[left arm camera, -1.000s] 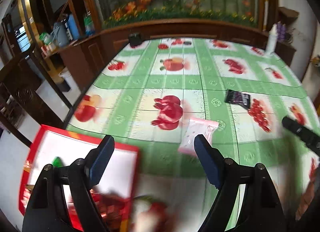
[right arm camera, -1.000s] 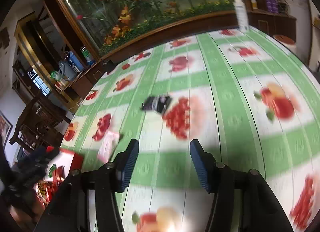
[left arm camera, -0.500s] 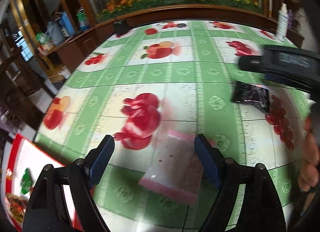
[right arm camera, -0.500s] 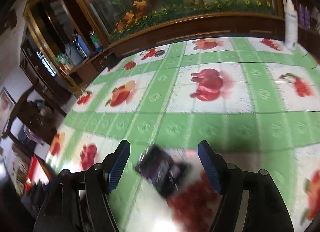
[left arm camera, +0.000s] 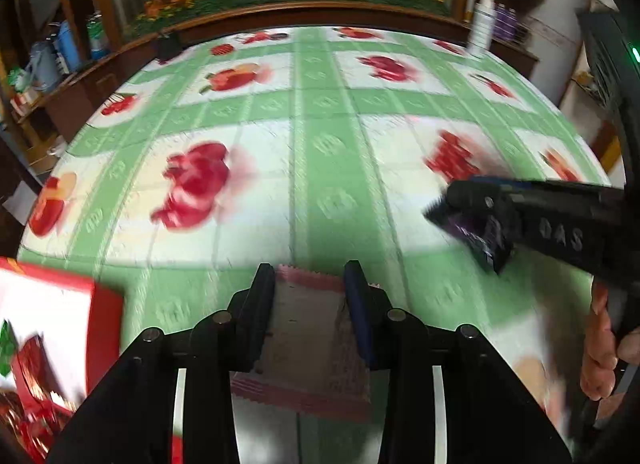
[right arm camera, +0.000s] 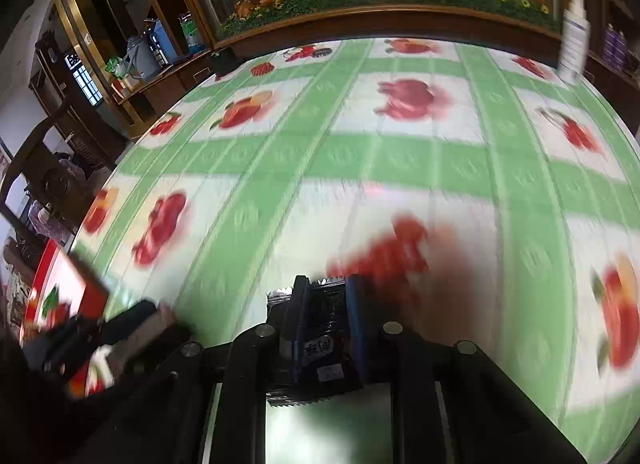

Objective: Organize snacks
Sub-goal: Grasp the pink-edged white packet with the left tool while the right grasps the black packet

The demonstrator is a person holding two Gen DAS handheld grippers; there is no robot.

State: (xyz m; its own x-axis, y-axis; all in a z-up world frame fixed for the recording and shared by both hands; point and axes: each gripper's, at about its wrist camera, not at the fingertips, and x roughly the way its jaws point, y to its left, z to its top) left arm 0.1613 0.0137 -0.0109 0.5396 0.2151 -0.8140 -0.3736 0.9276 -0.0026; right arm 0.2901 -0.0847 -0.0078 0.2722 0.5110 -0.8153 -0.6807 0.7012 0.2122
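A green-and-white fruit-print tablecloth [left arm camera: 320,167] fills the room's centre; the left gripper [left arm camera: 310,284] is closing on a pink crimped-edge snack packet [left arm camera: 308,328], the right gripper [right arm camera: 326,296] clamps a black foil snack packet [right arm camera: 320,328].

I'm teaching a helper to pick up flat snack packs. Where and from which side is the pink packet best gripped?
Grip the pink packet across its narrow width, at the middle of its long side edges, coming down from above at a slant. It lies flat and thin on the tablecloth, so only the edges offer a hold. The left gripper straddles it so, jaws closing on it.
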